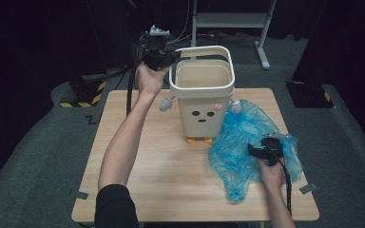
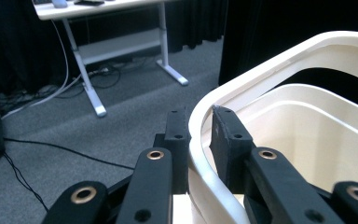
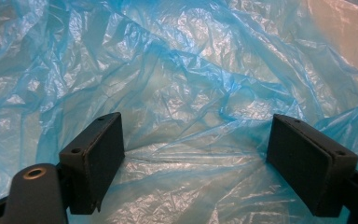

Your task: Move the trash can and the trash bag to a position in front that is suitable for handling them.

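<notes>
A cream waste bin (image 1: pixel 203 114) with a small face and orange feet stands on the wooden table (image 1: pixel 142 180). Its loose top rim ring (image 1: pixel 218 50) sits tilted above the inner bucket (image 2: pixel 307 135). My left gripper (image 1: pixel 171 59) is raised at the bin's left corner and is shut on that rim (image 2: pixel 196 116), one jaw outside and one inside. A crumpled blue plastic bag (image 1: pixel 247 137) lies to the right of the bin. Low over the bag (image 3: pixel 182 93), my right gripper (image 1: pixel 255 151) holds its jaws wide apart, the film lying loose between them.
Behind the table stands a white desk frame (image 1: pixel 233 21) with cables on the grey carpet (image 2: pixel 51 93). Black bases marked with yellow-black tape (image 1: pixel 83 92) stand at the far left and far right. Bare tabletop lies in front of the bin.
</notes>
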`<action>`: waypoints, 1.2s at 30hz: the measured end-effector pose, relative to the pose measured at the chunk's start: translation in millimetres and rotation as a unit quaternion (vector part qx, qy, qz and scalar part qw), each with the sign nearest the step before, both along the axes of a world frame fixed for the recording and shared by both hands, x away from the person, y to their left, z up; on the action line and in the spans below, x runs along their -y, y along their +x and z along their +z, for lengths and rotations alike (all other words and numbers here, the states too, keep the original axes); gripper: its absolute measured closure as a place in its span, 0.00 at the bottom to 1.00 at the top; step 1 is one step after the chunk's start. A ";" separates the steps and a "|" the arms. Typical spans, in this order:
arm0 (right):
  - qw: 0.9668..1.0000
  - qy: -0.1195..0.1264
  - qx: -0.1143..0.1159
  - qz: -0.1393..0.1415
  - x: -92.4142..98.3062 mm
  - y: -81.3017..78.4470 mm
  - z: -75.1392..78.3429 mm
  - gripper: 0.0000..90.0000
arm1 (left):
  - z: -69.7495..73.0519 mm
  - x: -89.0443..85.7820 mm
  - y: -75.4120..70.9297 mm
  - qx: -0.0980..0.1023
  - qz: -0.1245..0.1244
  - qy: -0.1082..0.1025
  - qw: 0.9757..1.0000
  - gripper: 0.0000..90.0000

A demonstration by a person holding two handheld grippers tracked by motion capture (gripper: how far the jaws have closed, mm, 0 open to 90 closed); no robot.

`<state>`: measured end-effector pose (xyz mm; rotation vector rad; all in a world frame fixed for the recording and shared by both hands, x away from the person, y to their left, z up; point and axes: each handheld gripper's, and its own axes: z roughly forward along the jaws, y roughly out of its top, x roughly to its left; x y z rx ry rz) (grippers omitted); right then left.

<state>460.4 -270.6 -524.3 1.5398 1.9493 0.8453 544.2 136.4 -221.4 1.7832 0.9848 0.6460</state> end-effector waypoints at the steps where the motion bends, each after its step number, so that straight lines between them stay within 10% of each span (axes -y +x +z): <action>1: 1.000 0.000 0.000 0.000 0.0 0.0 0.0 0.21 | 0.9 -1.5 -2.2 0.002 -0.001 0.000 1.000 0.86; 36: 1.000 -0.001 0.000 0.003 -0.4 0.2 0.0 0.21 | 7.0 -57.1 -55.1 0.023 0.037 0.000 0.999 0.86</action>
